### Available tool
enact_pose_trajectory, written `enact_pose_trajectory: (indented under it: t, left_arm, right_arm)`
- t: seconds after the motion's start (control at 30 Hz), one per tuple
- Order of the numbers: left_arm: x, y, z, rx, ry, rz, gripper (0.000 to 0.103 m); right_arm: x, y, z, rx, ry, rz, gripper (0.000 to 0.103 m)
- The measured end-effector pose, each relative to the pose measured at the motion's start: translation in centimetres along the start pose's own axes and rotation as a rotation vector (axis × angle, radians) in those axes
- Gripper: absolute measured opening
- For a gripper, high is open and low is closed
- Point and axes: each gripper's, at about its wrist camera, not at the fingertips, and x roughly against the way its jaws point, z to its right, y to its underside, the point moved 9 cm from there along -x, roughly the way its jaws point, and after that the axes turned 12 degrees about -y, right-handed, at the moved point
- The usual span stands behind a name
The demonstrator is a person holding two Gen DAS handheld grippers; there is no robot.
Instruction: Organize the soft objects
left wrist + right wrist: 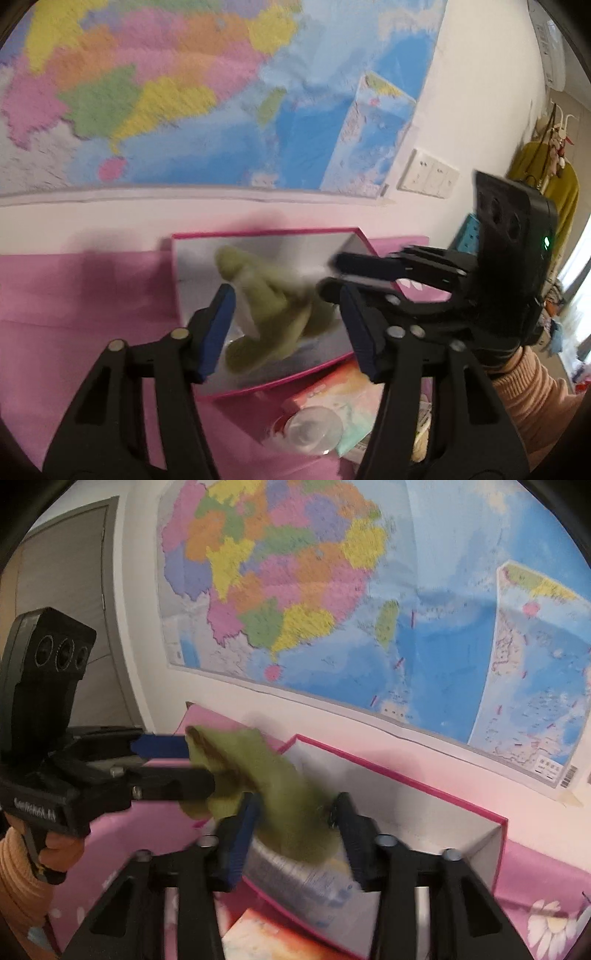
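An olive-green soft cloth (pixel 273 306) hangs over a pink-rimmed box (pixel 258 233) with a grey inside, on the pink tablecloth. My left gripper (pixel 288 328) is open, its blue pads on either side of the cloth. In the right wrist view the cloth (pixel 280 794) lies between my right gripper's (pixel 299 838) open fingers, above the box (pixel 406 775). The left gripper (pixel 184 764) enters there from the left, its fingers around the cloth's upper end. The right gripper (pixel 343 273) shows in the left view at the cloth's right. Both views are blurred by motion.
A wet-wipes pack (pixel 332 413) with a clear round lid lies in front of the box. A large colourful map (pixel 332 590) covers the wall behind. A yellow garment (pixel 554 192) hangs at the far right, near wall sockets (pixel 428 173).
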Motion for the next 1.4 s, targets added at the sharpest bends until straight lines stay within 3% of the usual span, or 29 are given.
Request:
enact_pose_trajectory:
  t: [0.17, 0.33, 0.53, 0.73, 1.03, 1.2, 1.4]
  left_arm:
    - [-2.6, 0.6, 0.0, -0.03, -0.08, -0.033, 0.058]
    - [-3.3, 1.5, -1.7, 0.0, -0.115, -0.056, 0.057]
    - [-2.4, 2.4, -2.6, 0.014, -0.138, -0.042, 0.058]
    - [1.0, 2.4, -2.2, 0.017, -0.143, 0.027, 0.058]
    - [6.4, 3.8, 2.5, -0.05, -0.055, 0.12, 0.059]
    - [7.9, 6.8, 5.4, -0.111, -0.006, 0.108, 0.059]
    - [7.3, 11.4, 8.0, -0.164, 0.046, 0.017, 0.059]
  right_arm:
    - [-3.1, 0.9, 1.9, -0.039, 0.013, -0.06, 0.027]
    - [-3.0, 2.8, 3.5, -0.135, -0.029, -0.066, 0.027]
    - [-2.3, 4.7, 3.7, -0.152, -0.023, -0.089, 0.035]
    - [0.0, 5.7, 3.6, -0.207, -0.062, -0.045, 0.041]
    - [6.8, 7.6, 2.2, -0.219, -0.074, 0.034, 0.048]
    - [9.5, 10.5, 0.9, -0.208, -0.074, 0.02, 0.052]
    - [11.5, 16.0, 0.0, -0.196, -0.042, -0.061, 0.057]
